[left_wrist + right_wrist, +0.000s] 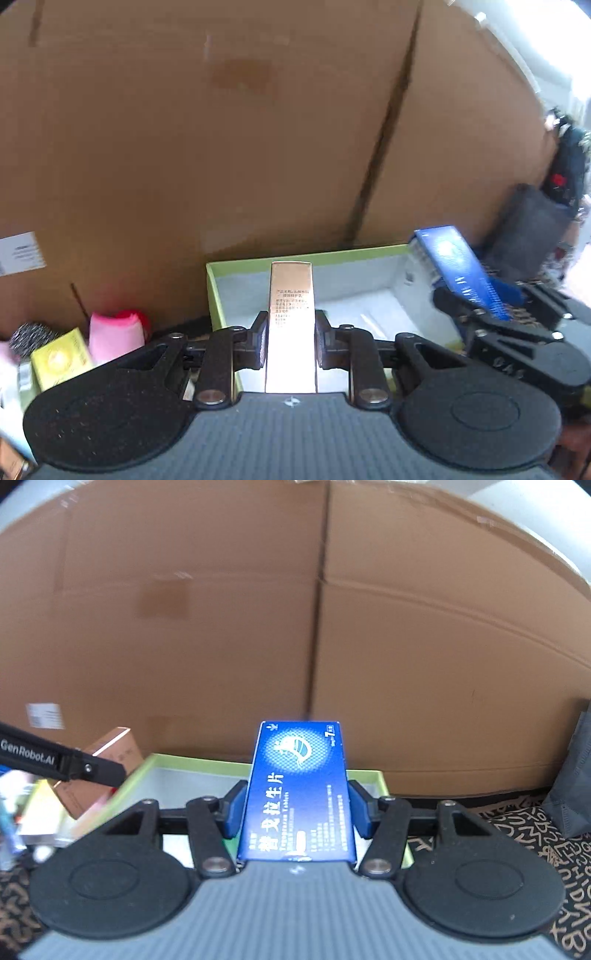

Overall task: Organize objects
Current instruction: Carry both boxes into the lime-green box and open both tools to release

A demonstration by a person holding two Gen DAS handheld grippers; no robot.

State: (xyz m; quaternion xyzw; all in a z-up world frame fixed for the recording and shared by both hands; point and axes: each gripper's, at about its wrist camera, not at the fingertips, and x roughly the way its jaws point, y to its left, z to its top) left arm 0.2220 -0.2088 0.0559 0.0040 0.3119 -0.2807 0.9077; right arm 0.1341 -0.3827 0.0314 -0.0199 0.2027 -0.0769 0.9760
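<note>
The green tray (221, 295) lies just ahead of both: left gripper (290, 341) clamps the rose-gold box (291, 332) lengthwise, right gripper (295, 808) clamps the blue box (295, 794).

Pretty much the whole backdrop is a wall of big brown cardboard boxes (424, 657), stacked side by side with a dark vertical seam between them. There's a white shipping label (20, 253) stuck low on the left one. The worktop has a black cloth with tan letters (517, 830) all over it. Bright daylight blows out the top right corner (554, 48) in the left wrist view.
</note>
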